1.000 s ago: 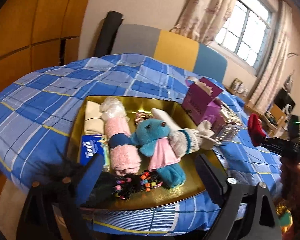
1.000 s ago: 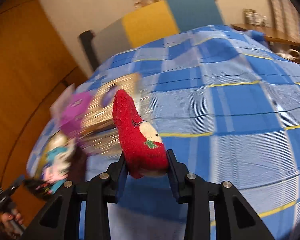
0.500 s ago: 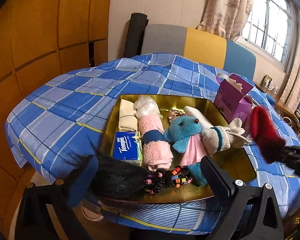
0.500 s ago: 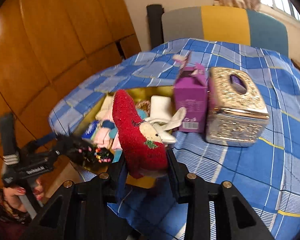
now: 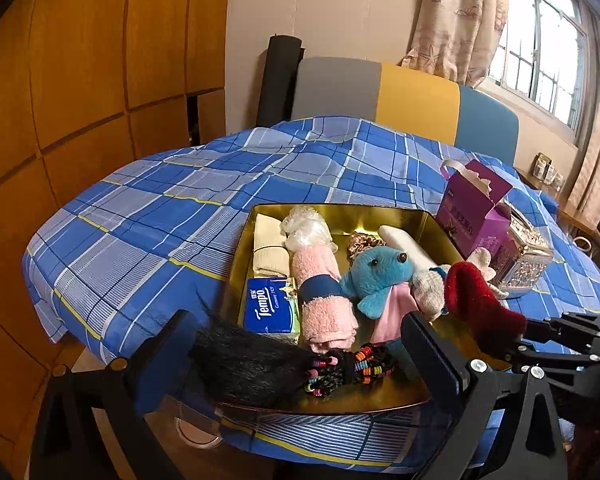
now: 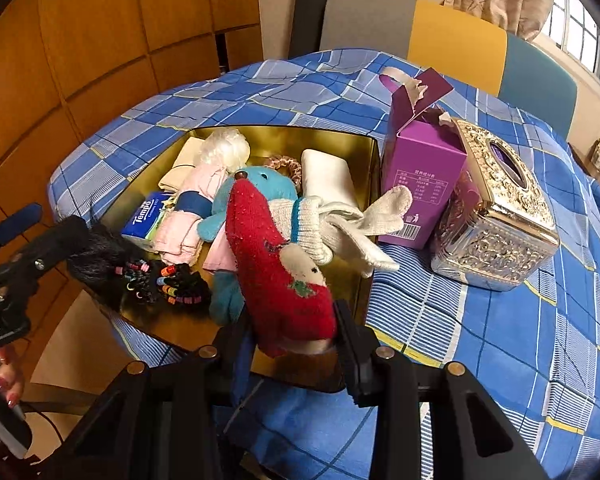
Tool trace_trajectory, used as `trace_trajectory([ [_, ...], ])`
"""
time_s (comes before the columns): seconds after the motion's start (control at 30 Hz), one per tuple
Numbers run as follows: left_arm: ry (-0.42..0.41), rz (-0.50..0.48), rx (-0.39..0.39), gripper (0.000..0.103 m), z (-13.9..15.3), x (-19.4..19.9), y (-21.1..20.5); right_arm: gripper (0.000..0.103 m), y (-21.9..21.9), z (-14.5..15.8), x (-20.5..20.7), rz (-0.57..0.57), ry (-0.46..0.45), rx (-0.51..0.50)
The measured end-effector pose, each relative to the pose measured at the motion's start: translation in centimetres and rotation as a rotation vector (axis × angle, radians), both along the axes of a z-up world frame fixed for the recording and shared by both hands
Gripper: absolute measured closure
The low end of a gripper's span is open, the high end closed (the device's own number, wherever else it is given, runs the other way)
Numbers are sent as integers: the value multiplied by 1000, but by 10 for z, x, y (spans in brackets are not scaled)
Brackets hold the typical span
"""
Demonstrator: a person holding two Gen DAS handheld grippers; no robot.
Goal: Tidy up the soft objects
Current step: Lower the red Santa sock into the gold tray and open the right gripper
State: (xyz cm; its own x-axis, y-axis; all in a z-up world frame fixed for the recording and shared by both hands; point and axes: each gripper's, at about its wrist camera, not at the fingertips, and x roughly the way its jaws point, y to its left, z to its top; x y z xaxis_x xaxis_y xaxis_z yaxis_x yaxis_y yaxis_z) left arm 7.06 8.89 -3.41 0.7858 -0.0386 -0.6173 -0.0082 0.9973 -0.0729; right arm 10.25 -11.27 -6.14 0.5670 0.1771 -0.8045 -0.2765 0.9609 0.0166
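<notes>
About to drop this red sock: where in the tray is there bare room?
Bare gold floor shows in the tray near right corner, right of the beaded hair ties, under the red sock. Left and middle are crowded: tissue pack, pink towel, blue plush.

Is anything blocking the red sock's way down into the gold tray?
Yes. Under the red sock in the right tongs, the blue plush toy and white glove fill the gold tray; its near corner looks bare.

Left hand-held gripper (image 5: 300,354) jaws wide apart; right hand-held gripper (image 6: 294,334) clamped, tilted down.
</notes>
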Motion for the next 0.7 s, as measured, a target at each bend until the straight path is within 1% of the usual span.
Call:
trace_trajectory([
  [0.27,-3,17,-4,0,1,-1,0,65,1,-1,-1,-22,-12,-56],
  [0.37,-1,23,-2,0,1,-1,-1,65,-1,-3,-1,-23,1,-47],
  [0.5,1,32,2,0,2,-2,-1,64,0,-5,-2,-22,5,-57],
  [0.7,27,42,-14,0,2,1,-1,63,-2,-3,-4,-29,6,-49],
])
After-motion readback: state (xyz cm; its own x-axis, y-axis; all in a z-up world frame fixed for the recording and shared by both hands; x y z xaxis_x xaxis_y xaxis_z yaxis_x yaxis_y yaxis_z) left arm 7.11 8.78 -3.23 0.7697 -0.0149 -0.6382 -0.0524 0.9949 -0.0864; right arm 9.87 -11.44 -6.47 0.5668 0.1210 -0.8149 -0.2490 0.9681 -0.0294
